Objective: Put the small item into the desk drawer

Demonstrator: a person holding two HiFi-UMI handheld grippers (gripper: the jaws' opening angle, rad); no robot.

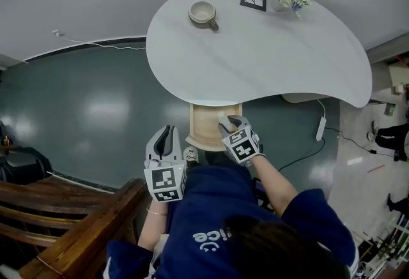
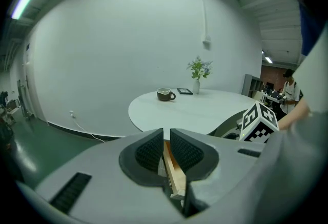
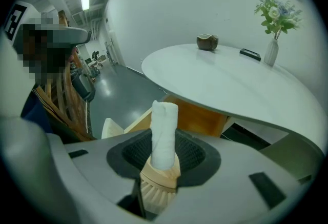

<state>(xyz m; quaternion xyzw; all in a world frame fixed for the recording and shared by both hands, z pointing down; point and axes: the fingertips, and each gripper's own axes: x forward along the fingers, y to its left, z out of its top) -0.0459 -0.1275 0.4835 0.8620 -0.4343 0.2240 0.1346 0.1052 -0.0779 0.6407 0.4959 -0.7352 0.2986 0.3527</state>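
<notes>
1. The left gripper [image 1: 167, 132] hangs just left of the open drawer [image 1: 193, 123], apart from it. Its jaws are drawn nearly together, with only a slit between them. A strip of pale wood shows through the slit in the left gripper view, and I cannot tell whether it is pinched or merely behind.
2. The drawer is pulled out from under the white table [image 1: 255, 60], and its light wooden tray looks bare on the near-left side.
3. The small item [image 3: 164, 125] is a white roll on a tan collar with bristles below. It stands upright between the pads of the right gripper [image 3: 165, 152], which is clamped on it at a middling width. In the head view it sits over the drawer's right front corner.
4. Judgement: the step in hand is lowering and letting go.
   - Shift a little left, toward the tray's middle and away from the rim.
   - Come down low before parting the jaws. The item is tall and narrow, so it will likely topple or roll if dropped.
   - Lift straight up afterwards.
   - Keep the left gripper clear, ready to push the drawer shut.
</notes>
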